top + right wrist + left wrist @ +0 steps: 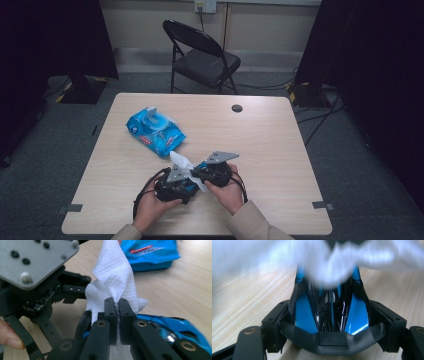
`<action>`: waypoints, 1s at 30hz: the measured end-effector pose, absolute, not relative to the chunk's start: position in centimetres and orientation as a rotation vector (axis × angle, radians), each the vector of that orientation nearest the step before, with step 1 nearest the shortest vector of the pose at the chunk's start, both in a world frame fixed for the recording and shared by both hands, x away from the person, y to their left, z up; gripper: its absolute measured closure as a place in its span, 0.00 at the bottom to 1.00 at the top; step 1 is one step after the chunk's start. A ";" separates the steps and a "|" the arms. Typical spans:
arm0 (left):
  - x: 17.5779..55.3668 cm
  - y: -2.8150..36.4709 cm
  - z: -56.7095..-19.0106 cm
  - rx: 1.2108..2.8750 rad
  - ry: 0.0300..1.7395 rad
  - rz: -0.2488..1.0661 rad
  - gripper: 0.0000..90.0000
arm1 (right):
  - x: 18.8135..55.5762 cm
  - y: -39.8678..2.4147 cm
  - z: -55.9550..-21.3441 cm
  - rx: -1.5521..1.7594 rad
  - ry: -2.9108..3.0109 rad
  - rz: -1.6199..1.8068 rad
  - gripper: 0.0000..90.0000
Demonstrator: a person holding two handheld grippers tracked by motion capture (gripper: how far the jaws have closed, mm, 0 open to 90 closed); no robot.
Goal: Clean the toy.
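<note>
Item: blue-and-black toy car [331,315], clamped between the left gripper [329,285] jaws, nose pointing away past the fingertips, held steady for cleaning.
Item: white wet wipe [113,282], pinched in the closed right gripper [115,305], bunched above its fingertips and draped over the car's front, apparently to rub it.
Item: blue wipes pack [155,131], flap open, beyond both grippers on the wooden table [270,140].
</note>
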State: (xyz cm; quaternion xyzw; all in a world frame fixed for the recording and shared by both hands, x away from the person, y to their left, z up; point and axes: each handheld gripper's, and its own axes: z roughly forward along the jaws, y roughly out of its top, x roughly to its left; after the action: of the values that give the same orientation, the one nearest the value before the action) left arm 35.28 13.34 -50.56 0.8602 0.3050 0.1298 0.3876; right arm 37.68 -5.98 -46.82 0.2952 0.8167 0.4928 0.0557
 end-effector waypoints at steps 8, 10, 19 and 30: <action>35.3 13.3 -50.6 2.188 0.777 0.330 0.27 | 37.2 -4.0 -48.2 0.841 2.556 1.451 0.98; 35.3 13.3 -50.6 2.188 0.777 0.330 0.27 | 37.2 -3.8 -48.4 0.838 2.556 1.459 0.98; 35.3 13.3 -50.6 2.185 0.779 0.330 0.27 | 37.3 -3.4 -48.7 0.817 2.552 1.450 0.98; 35.2 13.3 -50.6 2.184 0.783 0.332 0.27 | 37.5 -3.1 -48.7 0.808 2.553 1.414 0.98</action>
State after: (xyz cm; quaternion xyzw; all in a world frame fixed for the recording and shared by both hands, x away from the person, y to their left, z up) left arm 35.23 13.29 -50.58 0.8586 0.3080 0.1306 0.3884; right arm 37.45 -3.14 -48.72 0.2665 0.8417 0.4662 0.0566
